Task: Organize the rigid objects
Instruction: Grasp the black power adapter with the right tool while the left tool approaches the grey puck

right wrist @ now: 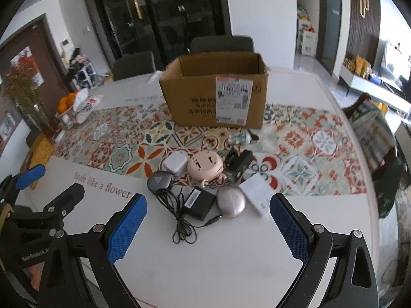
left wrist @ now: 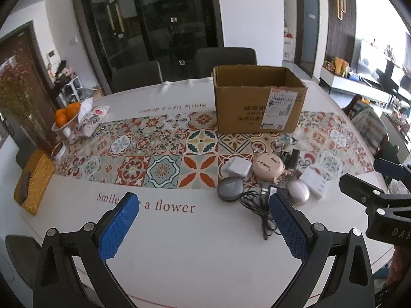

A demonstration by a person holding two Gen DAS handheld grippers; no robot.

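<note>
White and set with a band of patterned tiles, the surface (right wrist: 231,243) carries our work in a dining room with dark glass doors and two grey chairs behind it. We see an open cardboard box (right wrist: 215,95) standing upright on the tiled band, its shipping label facing us.

Just in front of the box lies a cluster of small rigid objects, close together and partly touching. We make out a white square charger (right wrist: 175,163), a round beige gadget (right wrist: 206,167), a grey disc with a triangle mark (right wrist: 159,180), a black power adapter (right wrist: 199,202) with its tangled black cable (right wrist: 179,220), a pale oval case (right wrist: 230,201), a flat white box (right wrist: 258,196), and some black pieces (right wrist: 239,163) we cannot identify. A small white and teal item (right wrist: 240,138) sits nearer the box.

Our left claw (left wrist: 203,225) hovers above bare white surface with its blue pads wide apart, holding nothing. Our right claw (right wrist: 208,225) also stands wide open and empty, with the adapter, cable and oval case lying between and ahead of its pads.

At the far left edge sit a bowl of oranges (left wrist: 66,115) and a yellow tissue holder (left wrist: 34,182).
</note>
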